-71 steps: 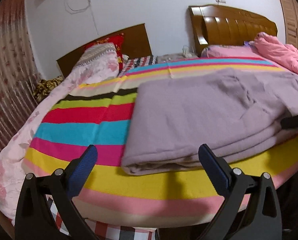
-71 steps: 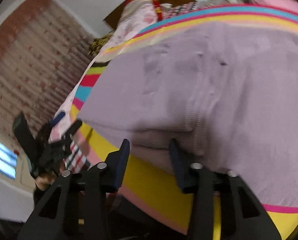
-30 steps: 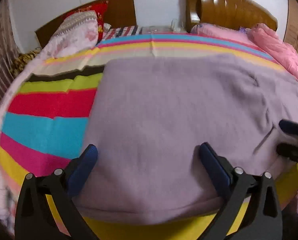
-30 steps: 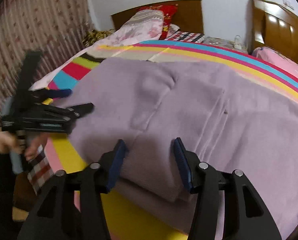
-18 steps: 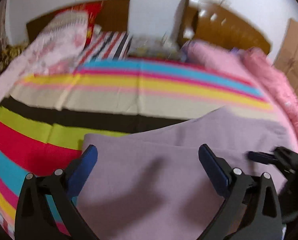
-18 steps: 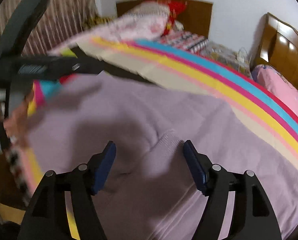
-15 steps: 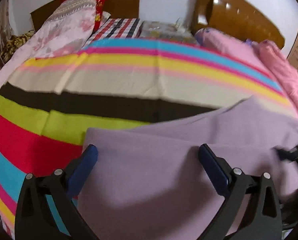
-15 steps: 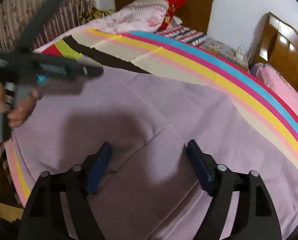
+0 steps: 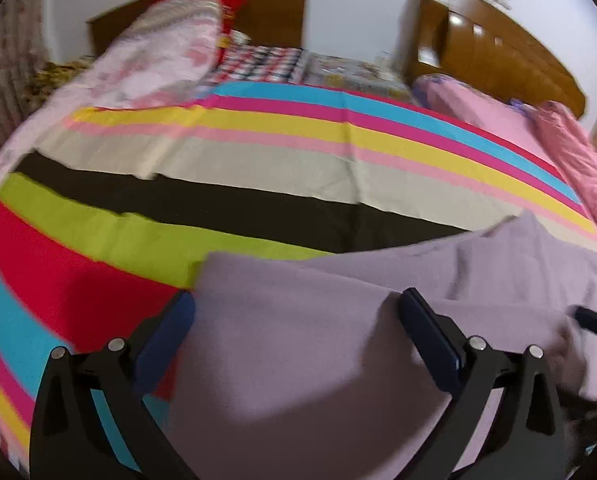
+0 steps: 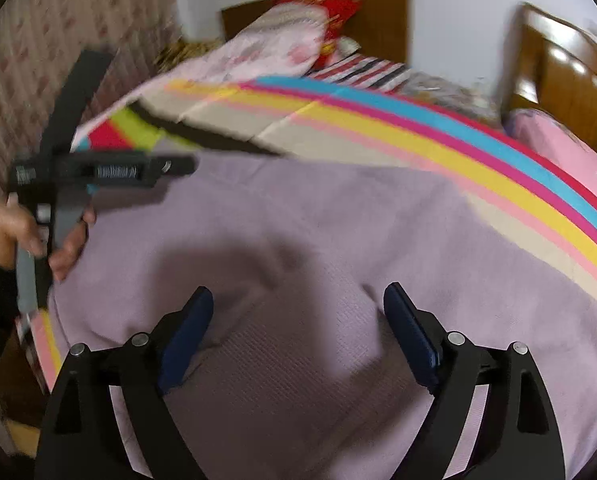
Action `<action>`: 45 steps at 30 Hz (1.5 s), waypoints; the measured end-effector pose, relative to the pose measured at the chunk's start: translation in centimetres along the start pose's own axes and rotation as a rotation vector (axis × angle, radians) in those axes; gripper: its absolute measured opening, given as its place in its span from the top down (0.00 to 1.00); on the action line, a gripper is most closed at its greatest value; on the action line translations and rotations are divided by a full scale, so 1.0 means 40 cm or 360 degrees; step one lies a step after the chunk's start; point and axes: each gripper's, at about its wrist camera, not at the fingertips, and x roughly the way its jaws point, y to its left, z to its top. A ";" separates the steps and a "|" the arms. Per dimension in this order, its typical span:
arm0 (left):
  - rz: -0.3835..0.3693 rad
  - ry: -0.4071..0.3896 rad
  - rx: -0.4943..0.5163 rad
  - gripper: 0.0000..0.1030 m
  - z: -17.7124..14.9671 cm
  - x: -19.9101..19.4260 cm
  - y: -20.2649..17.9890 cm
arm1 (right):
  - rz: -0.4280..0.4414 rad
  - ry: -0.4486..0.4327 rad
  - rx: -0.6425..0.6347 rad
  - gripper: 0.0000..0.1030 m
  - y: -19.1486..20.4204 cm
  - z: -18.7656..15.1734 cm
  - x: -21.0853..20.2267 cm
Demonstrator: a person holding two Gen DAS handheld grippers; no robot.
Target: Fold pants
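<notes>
The lilac pants (image 9: 338,344) lie spread on the striped bed sheet (image 9: 258,152), filling the near part of both views (image 10: 338,240). My left gripper (image 9: 298,328) is open and empty just above their near left part. It shows from the side in the right wrist view (image 10: 110,168), held by a hand. My right gripper (image 10: 298,320) is open and empty, hovering over the ribbed waistband (image 10: 298,360). Its tip shows at the right edge of the left wrist view (image 9: 594,318).
Floral pillows (image 9: 158,56) and a red cushion lie at the far headboard (image 9: 266,0). A second wooden headboard (image 9: 490,44) and pink bedding (image 9: 570,148) are on the right. A patterned curtain (image 10: 58,60) hangs at the left.
Both grippers rose and moved forward over the pants. The right gripper opened wide from a narrower gap. The pants now lie lower in the left view, with more sheet showing.
</notes>
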 end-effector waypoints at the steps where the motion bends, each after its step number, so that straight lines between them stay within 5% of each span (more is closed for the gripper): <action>1: 0.0110 -0.0054 -0.0023 0.02 -0.004 -0.030 0.005 | -0.0031 -0.0074 0.0110 0.18 -0.026 -0.015 -0.059; 3: 0.0253 -0.0257 -0.0080 0.02 -0.029 -0.143 0.000 | 0.0027 -0.0257 0.0260 0.16 -0.076 -0.061 -0.181; 7: 0.0023 -0.0477 -0.0138 0.02 -0.114 -0.301 -0.041 | 0.0071 -0.0598 0.0699 0.16 -0.253 -0.275 -0.441; 10: -0.0129 -0.0402 -0.0006 0.02 -0.173 -0.312 -0.119 | 0.0061 -0.0639 0.1045 0.16 -0.379 -0.441 -0.535; 15: -0.0245 -0.0233 0.0192 0.02 -0.241 -0.263 -0.243 | -0.0096 -0.0487 0.1467 0.15 -0.513 -0.622 -0.542; 19: -0.0127 -0.0104 0.0336 0.02 -0.270 -0.214 -0.295 | -0.0115 -0.0419 0.1426 0.15 -0.531 -0.605 -0.510; 22: -0.0166 -0.0058 0.0299 0.01 -0.279 -0.190 -0.281 | -0.0137 -0.0385 0.1364 0.15 -0.541 -0.569 -0.491; 31: -0.0202 -0.0104 0.0290 0.01 -0.291 -0.178 -0.264 | 0.0020 -0.0166 0.1405 0.12 -0.536 -0.516 -0.443; 37: -0.0218 -0.0111 0.0292 0.01 -0.287 -0.177 -0.261 | 0.0041 -0.0214 0.1601 0.15 -0.597 -0.525 -0.449; 41: -0.0230 -0.0114 0.0292 0.01 -0.285 -0.175 -0.255 | 0.0127 -0.0033 0.1350 0.14 -0.544 -0.487 -0.426; 45: -0.0231 -0.0115 0.0293 0.01 -0.284 -0.174 -0.252 | 0.0142 -0.0136 0.1472 0.22 -0.562 -0.515 -0.444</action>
